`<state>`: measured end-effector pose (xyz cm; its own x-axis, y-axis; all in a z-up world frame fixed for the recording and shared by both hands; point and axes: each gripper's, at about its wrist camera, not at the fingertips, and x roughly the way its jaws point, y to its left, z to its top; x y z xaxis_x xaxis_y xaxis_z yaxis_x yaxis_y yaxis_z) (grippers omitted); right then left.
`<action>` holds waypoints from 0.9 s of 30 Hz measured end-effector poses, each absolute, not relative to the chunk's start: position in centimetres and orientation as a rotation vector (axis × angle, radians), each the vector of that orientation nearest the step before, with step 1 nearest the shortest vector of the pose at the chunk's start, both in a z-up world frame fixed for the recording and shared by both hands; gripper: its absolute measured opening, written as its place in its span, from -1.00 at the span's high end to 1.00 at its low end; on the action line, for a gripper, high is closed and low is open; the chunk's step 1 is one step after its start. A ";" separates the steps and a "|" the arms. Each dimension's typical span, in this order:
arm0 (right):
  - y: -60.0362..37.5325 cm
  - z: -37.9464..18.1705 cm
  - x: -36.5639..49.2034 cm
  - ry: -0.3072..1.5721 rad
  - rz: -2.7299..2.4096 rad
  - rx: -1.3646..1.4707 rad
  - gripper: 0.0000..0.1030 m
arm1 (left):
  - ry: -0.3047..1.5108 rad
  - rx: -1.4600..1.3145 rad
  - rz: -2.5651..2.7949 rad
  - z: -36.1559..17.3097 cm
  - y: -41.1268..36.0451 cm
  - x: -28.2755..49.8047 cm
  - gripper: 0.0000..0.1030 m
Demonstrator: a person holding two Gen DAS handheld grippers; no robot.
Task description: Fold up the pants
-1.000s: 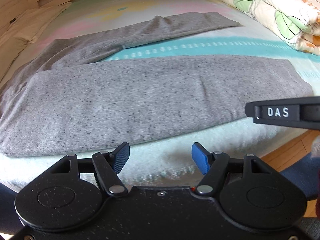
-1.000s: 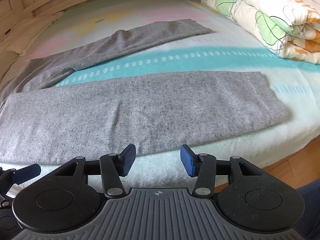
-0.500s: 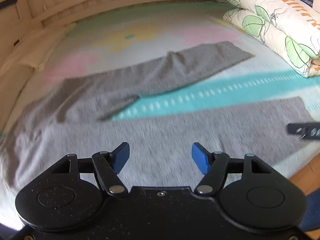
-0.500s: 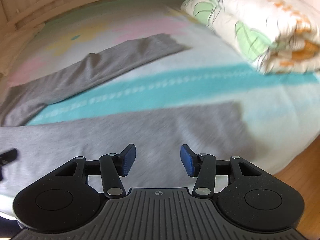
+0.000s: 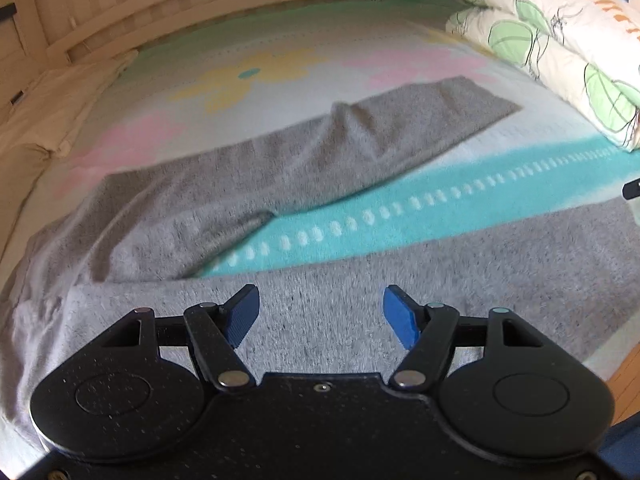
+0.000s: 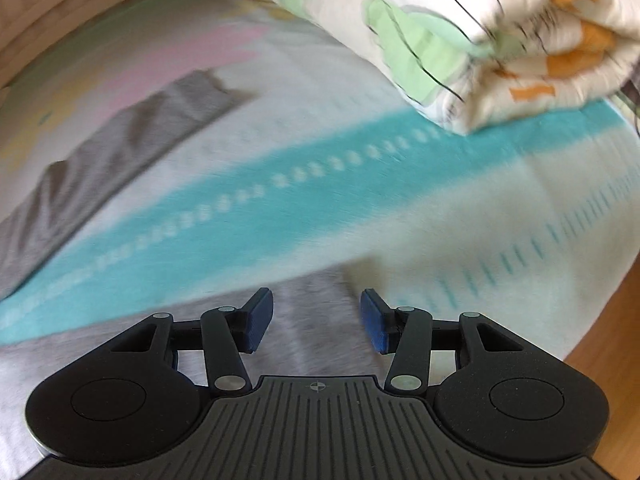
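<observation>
Grey pants (image 5: 304, 168) lie spread flat on a bed, legs splayed apart in a V with the waist at the left. In the left wrist view my left gripper (image 5: 319, 312) hovers open over the near leg (image 5: 500, 264), close to the crotch, with nothing between its blue pads. In the right wrist view my right gripper (image 6: 317, 320) is open above the cuff end of the near leg (image 6: 316, 300). The far leg (image 6: 120, 148) stretches away at the left. Nothing is held. The right gripper's tip (image 5: 631, 189) shows at the left wrist view's right edge.
The bed sheet (image 5: 440, 200) has a teal stripe between the legs and pastel patches beyond. A folded floral quilt (image 6: 480, 40) sits at the right end of the bed. A beige pillow (image 5: 60, 112) and a wooden headboard (image 5: 200, 4) lie at the back left. Wooden floor (image 6: 600, 320) shows past the bed's edge.
Both grippers have moved forward over the bed from its near edge. The left now sits over the near leg by the crotch; the right has swung rightward to that leg's cuff end. Both stay open.
</observation>
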<state>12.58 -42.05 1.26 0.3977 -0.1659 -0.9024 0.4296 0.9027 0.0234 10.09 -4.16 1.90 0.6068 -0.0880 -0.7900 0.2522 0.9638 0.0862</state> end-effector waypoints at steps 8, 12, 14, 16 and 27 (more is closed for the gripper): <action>-42.7 -1.3 13.6 1.163 -0.356 0.253 0.08 | 0.946 0.199 -0.220 0.6 -4.0 10.4 -0.37; -42.3 -1.1 13.4 1.149 -0.327 0.271 0.42 | 0.948 0.206 -0.223 0.4 -4.1 10.3 -0.37; -41.7 -0.7 13.5 1.146 -0.307 0.249 0.86 | 0.943 0.207 -0.223 0.4 -4.0 10.3 -0.37; -41.2 -0.3 13.7 1.130 -0.313 0.218 0.88 | 0.940 0.208 -0.219 0.4 -4.0 10.3 -0.37; -41.7 -0.5 15.8 1.083 -0.387 0.181 0.83 | 0.940 0.199 -0.206 0.0 -3.7 10.7 -0.37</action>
